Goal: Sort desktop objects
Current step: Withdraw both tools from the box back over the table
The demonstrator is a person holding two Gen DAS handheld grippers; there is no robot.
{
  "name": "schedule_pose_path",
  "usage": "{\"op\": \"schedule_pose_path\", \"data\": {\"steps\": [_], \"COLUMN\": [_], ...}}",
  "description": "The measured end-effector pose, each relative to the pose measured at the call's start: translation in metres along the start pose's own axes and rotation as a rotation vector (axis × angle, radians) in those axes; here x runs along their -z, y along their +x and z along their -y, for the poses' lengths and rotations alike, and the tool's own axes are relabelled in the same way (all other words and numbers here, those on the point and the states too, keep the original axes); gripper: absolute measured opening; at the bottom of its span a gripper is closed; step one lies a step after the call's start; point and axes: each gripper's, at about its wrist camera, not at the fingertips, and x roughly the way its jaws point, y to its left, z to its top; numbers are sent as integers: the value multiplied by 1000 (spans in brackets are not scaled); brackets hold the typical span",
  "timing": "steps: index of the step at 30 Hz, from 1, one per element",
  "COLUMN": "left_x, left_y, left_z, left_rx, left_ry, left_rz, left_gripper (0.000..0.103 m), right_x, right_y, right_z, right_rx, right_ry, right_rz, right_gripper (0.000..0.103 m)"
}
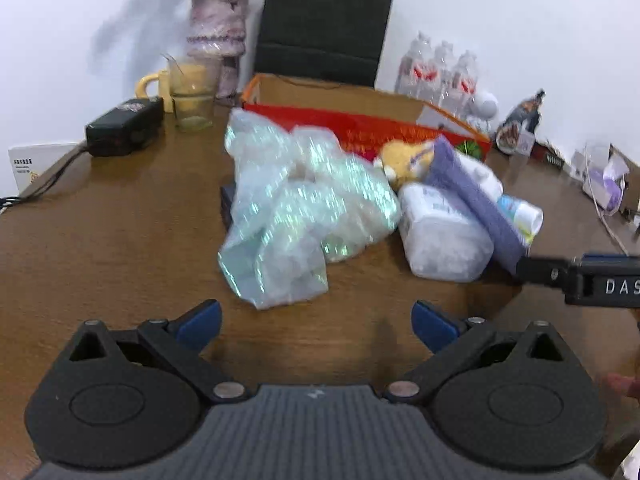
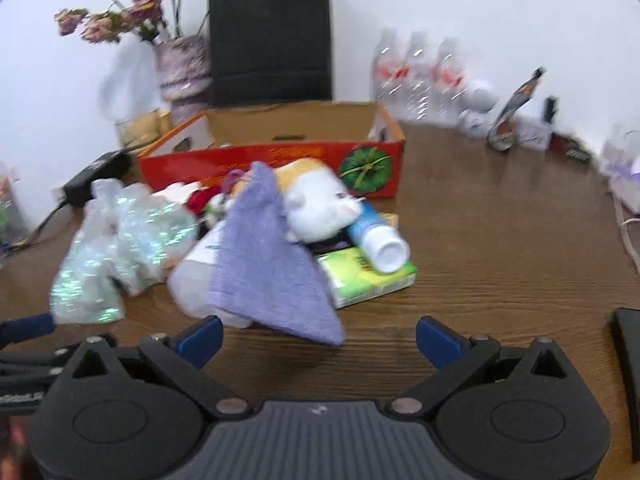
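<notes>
Nearest the lens, our left gripper (image 1: pixel 316 320) and right gripper (image 2: pixel 319 338) hover over the brown wooden bench (image 2: pixel 480 216), jaws spread wide and empty. At frame centre we see the clutter: a crumpled iridescent plastic bag (image 1: pixel 296 208), a lilac terry cloth (image 2: pixel 272 264) draped over a translucent white tub (image 1: pixel 440 236). Behind stands an open red cardboard box (image 2: pixel 280 160).

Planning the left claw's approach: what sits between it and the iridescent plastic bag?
Only bare brown table, seen in the left wrist view, separates the open left claw from the iridescent plastic bag.
</notes>
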Motion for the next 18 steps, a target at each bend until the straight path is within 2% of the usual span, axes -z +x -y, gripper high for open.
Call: {"op": "schedule_pose_path", "data": {"steps": [5,8,11,15,18], "left_x": [2,4,3,2,1], "left_y": [9,12,14,16,18], "left_z": [13,18,18,18,18], "left_rx": [-40,-52,-56,-66,-71], "left_ry": [75,112,106,98,93], "left_rz": [-12,-12,-9,-6,-3], "left_gripper": [103,103,103,103,103], "right_x": [12,21,27,29,34], "right_y": [-4,-1,4,7,4], "right_z": [2,19,37,56,59], "right_rx": [4,-30,-69,-97,-114], "right_ry": [-14,125,239,322,337], "right_rz": [41,55,20,-12,5], "right_gripper": [103,103,103,103,103]}}
